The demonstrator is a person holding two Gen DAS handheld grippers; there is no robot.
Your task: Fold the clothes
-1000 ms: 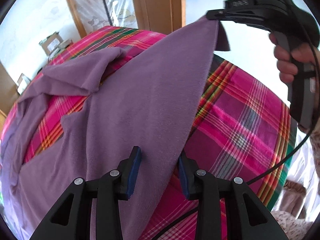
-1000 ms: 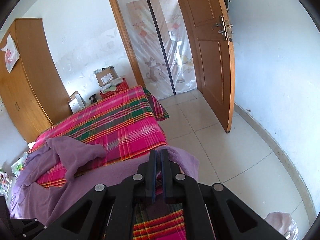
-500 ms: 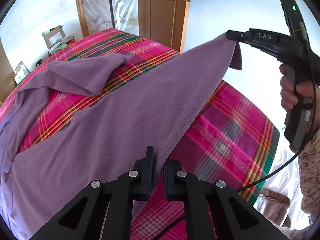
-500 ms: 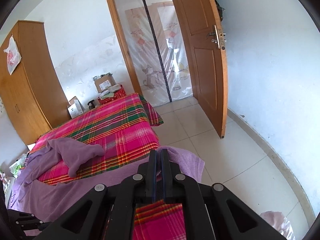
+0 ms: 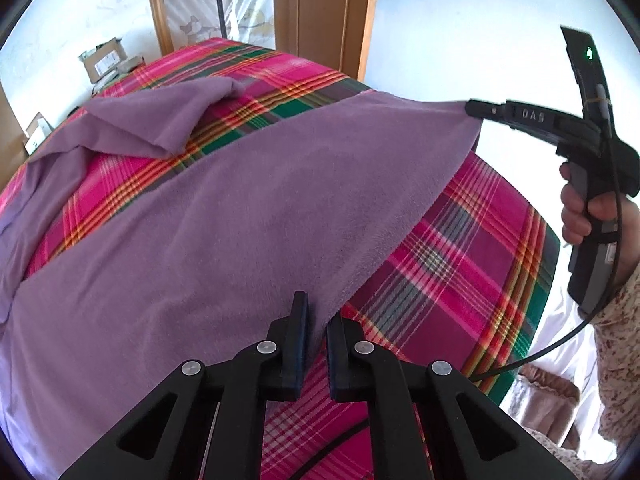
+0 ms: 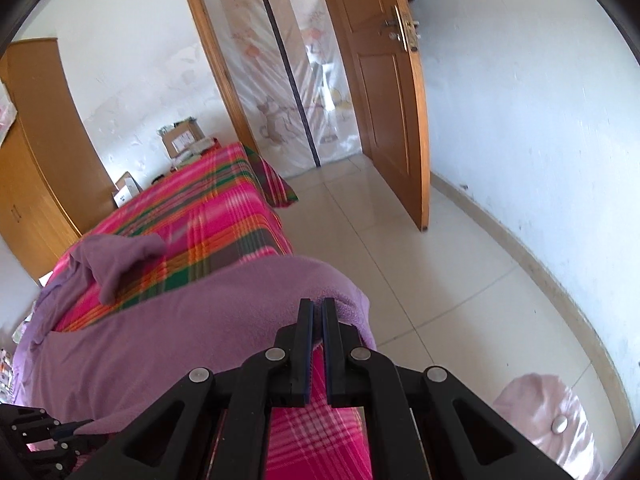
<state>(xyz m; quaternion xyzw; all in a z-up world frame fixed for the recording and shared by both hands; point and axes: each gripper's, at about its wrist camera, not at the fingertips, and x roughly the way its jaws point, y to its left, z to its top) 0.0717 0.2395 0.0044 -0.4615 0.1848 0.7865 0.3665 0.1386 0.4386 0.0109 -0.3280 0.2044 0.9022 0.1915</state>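
A large purple fleece garment (image 5: 224,216) lies spread over a bed with a pink plaid cover (image 5: 472,264). My left gripper (image 5: 318,320) is shut on the garment's near edge. In the left wrist view my right gripper (image 5: 474,109) pinches the far corner at the right and holds it up, so the hem stretches taut between the two. The right wrist view shows my right gripper (image 6: 315,312) shut on that purple corner (image 6: 344,300) above the bed's edge. A folded sleeve (image 5: 160,124) rests further back on the cover.
A person's hand (image 5: 580,208) holds the right gripper's handle, with a cable hanging below. Cardboard boxes (image 6: 182,140) stand beyond the bed. A wooden door (image 6: 384,92) stands open onto a tiled floor (image 6: 440,264). A wardrobe (image 6: 36,152) is at the left.
My left gripper closed on the garment's near edge. The right gripper carried its corner down and out to the right, flattening the cloth toward the bed.
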